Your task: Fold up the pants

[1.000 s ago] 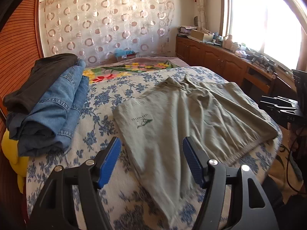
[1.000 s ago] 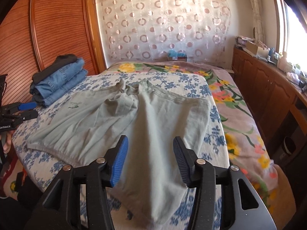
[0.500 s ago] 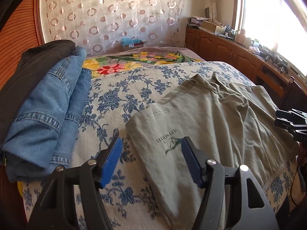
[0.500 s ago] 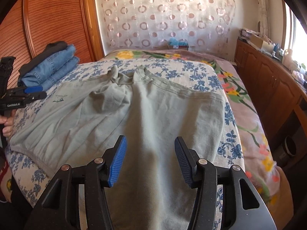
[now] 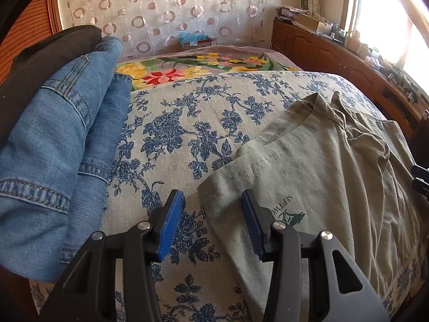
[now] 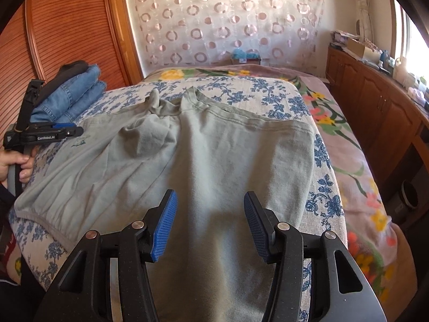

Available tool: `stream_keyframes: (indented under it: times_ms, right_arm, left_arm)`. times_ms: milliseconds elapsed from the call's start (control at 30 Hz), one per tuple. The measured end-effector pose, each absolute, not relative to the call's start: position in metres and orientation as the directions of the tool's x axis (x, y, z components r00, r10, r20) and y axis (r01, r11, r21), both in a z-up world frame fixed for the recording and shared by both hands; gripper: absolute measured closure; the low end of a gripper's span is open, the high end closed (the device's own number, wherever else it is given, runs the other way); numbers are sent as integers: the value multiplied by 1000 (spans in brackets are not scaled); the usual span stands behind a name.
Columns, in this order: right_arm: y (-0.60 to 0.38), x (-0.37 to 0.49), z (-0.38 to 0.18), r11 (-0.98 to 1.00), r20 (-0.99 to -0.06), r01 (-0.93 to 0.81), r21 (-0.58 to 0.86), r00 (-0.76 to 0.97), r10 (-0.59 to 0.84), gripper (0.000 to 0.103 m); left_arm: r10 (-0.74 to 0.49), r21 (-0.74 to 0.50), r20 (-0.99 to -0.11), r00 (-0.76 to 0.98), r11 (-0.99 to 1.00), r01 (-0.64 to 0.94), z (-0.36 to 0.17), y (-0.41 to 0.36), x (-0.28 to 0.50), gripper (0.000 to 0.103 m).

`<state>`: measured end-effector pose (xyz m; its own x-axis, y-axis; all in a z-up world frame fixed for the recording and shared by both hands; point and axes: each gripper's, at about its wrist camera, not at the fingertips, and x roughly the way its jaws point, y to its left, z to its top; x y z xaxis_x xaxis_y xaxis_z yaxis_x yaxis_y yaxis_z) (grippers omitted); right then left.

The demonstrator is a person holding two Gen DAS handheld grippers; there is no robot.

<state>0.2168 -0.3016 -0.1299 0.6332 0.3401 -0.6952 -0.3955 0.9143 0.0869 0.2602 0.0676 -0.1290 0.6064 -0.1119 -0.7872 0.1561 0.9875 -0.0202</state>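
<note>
The bed [image 5: 187,123], under a beige cover printed with blue flowers, fills the space ahead of both tools, with a pink floral blanket [image 6: 356,155] lying beyond and to the right of the right tool. On the cover the grey-green pants [image 6: 214,161] lie spread flat: they sit directly under and ahead of the right tool, and ahead and to the right of the left tool. Their fabric bunches into a rumpled fold well ahead of the right tool, and a small dark printed logo [image 5: 291,216] shows just beside the left tool's right finger. A stack of folded blue jeans [image 5: 61,145] with a dark garment [image 5: 40,61] on top rests on the bed to the left of the left tool, apart from the pants. A wooden cabinet [image 6: 380,102] carrying small clutter runs along the wall far to the right of the right tool.

The left tool [image 5: 211,214] is released, its blue pads spread with one corner edge of the pants between them and nothing gripped. The right tool [image 6: 210,214] is likewise released, hovering over the middle of the pants, its jaws wide and holding nothing. In the right wrist view, the left tool appears far to the left, held in the person's left hand [image 6: 16,165].
</note>
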Motion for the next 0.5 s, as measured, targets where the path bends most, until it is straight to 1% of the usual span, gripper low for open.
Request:
stream_keyframes:
  times_ms: [33,100,167,267,300,333,500]
  right_arm:
    - [-302,217,-130,915,-697,-394,87,632,338,50]
    - [-302,218,-131,914,-700,-396,87,629,339,50]
    - [-301,218,-131,915,-701,-394,86,629,336,50]
    - [-301,219,-132,916,-702,-393,84,629,334,50]
    - [-301,219,-132,915,-703,-394,84,628,335,50]
    - [-300,219,-132,915,-704,-394,82,628,333,50]
    - [-300,220,-135,914,-711,-396,88,618,336,50]
  left_arm:
    - [-115,-23,-788,605,987,159,-129,67,260,62]
    - [-119,-23,-786,606,986,165,-129,65,260,65]
    - [-127,-23,-783,609,984,175,-129,62,259,72]
    - [-146,-34,-780,609,981,193,-128,59,257,86]
    - [-155,-39,-778,609,979,199,-128,58,256,96]
    - [-152,-37,-777,611,980,196,-127,57,256,99]
    - [-122,-5,-714,690,986,169,-104,57,243,100]
